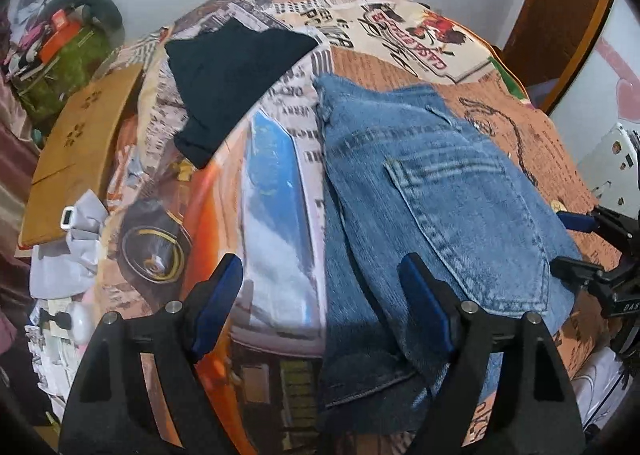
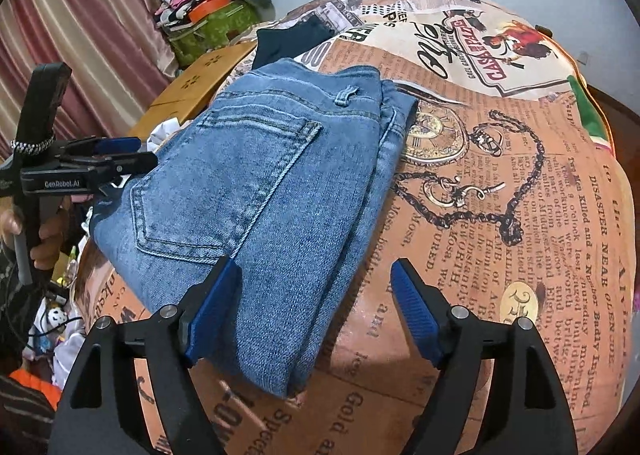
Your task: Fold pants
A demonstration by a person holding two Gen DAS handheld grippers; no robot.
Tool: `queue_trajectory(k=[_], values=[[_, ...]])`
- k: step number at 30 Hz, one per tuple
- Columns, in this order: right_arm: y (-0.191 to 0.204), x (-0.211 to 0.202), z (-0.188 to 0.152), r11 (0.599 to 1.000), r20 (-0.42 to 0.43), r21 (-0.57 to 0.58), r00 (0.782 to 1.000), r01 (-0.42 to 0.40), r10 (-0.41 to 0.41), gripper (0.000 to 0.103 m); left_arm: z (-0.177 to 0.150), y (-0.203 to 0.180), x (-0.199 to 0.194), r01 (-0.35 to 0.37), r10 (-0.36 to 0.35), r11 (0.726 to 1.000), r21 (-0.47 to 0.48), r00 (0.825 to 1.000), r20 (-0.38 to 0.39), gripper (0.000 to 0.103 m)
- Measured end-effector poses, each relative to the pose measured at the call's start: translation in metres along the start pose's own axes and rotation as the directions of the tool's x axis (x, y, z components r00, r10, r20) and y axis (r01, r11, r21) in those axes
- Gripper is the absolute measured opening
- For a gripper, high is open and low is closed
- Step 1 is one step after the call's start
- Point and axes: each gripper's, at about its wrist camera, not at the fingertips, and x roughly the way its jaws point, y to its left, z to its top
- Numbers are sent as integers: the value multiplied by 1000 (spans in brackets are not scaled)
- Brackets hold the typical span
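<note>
The right gripper [image 2: 312, 311] hangs released above the near end of the folded jeans [image 2: 264, 191], its jaws spread and grasping nothing, on a bed covered by a newspaper-print spread [image 2: 500, 215]. The denim bundle runs long from six o'clock toward eleven o'clock in the right wrist view. The left gripper [image 1: 320, 307], likewise released, straddles the bundle's opposite edge. Both appear equally near; a dark garment [image 1: 232, 75] lies beyond at eleven o'clock.

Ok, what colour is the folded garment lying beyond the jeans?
Black or very dark navy garment, seen best in the left wrist view.
</note>
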Motion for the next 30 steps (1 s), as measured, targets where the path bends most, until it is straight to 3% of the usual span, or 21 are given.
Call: queue_trajectory(k=[5,9,15,19,24,28,30], values=[[-4,-8,14,1000,44,8,999,10,-10,76,24,7,-15,7,-6,1000,-13,998,58,82],[-17,-13,32,997,99,76,995,-32,25,76,48,12,-11,48,-45,998,-36,997,64,87],[-40,18,43,979,49,184,996,-83,75,76,73,4,35,124,-126,991,-45,991,-51,87],[-54,43,44,955,4,256,988,-149,153,76,77,2,72,167,-176,984,-69,971,-160,87],[-71,59,49,903,-5,348,962,-254,272,78,81,9,93,267,-296,952,-149,926,-233,87],[-65,70,58,899,-26,326,948,-291,316,79,85,8,106,310,-350,934,-179,895,-276,89],[-60,74,61,904,-37,313,947,-293,320,78,88,5,108,318,-354,933,-167,893,-279,88]])
